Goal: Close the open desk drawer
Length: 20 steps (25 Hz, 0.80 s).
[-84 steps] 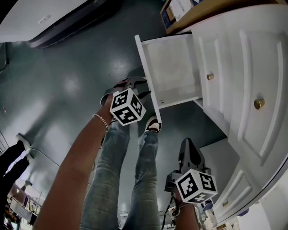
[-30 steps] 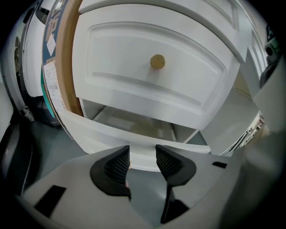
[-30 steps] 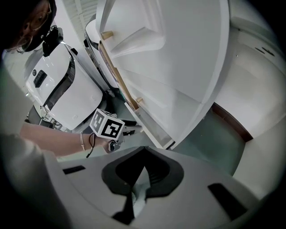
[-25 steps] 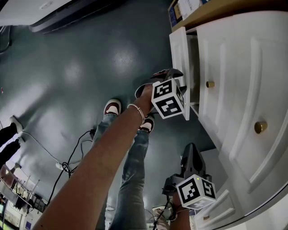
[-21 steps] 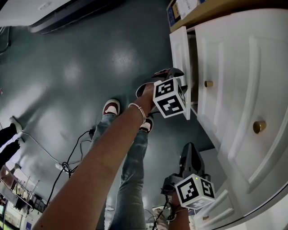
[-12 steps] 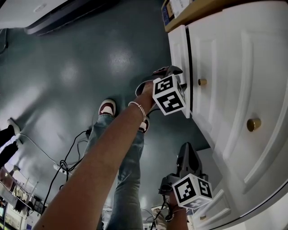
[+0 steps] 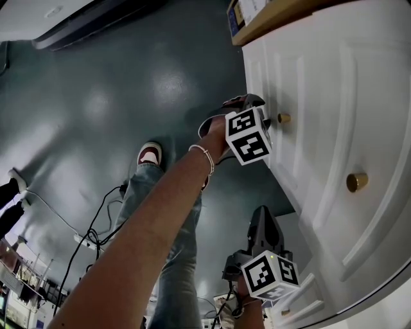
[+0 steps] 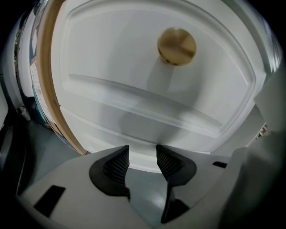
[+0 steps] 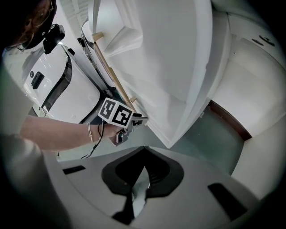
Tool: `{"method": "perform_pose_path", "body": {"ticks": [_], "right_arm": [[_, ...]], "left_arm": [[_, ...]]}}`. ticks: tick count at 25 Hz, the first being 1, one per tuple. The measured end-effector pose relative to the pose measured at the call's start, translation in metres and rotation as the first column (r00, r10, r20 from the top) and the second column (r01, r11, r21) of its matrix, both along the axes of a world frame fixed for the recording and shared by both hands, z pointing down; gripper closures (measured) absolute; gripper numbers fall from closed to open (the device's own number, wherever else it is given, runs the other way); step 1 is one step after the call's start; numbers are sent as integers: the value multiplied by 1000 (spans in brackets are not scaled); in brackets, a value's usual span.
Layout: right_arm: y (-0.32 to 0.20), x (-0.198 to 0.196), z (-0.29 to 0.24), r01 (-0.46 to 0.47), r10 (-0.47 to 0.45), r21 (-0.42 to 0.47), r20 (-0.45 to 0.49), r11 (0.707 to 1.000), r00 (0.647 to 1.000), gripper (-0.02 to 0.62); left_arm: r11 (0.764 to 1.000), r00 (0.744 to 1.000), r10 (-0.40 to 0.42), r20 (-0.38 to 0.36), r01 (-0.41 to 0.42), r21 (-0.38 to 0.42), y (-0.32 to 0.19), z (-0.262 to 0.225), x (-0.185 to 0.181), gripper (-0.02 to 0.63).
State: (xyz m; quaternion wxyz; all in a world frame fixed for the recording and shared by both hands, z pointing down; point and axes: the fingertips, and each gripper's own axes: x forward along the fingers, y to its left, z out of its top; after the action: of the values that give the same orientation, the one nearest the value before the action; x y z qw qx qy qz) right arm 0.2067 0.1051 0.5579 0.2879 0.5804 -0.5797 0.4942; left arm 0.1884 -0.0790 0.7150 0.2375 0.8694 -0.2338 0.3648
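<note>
In the upper right of the head view, the drawer (image 7: 286,71) looks flush in the white desk (image 7: 379,244), its brass knob (image 8: 177,46) showing. The left tool (image 8: 142,157) has its tips against the drawer front's edge, jaws narrowly apart and holding nothing. The right tool (image 9: 145,151), at bottom centre, hangs beside the desk, jaws together and empty.

Black cables (image 7: 83,240) trail across the glossy dark floor (image 7: 148,77), well apart from a white machine (image 7: 45,19).
</note>
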Motion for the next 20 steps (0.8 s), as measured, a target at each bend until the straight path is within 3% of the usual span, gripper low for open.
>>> {"method": "perform_pose_path", "body": {"ticks": [10, 20], "right_arm": [[-2, -8, -3, 7, -7, 2, 3, 1000, 1000, 588], [-8, -32, -20, 64, -64, 37, -2, 997, 998, 588]], "left_arm": [[999, 1000, 17, 5, -17, 37, -2, -4, -4, 412], [996, 1000, -9, 9, 8, 90, 7, -34, -54, 433]]}}
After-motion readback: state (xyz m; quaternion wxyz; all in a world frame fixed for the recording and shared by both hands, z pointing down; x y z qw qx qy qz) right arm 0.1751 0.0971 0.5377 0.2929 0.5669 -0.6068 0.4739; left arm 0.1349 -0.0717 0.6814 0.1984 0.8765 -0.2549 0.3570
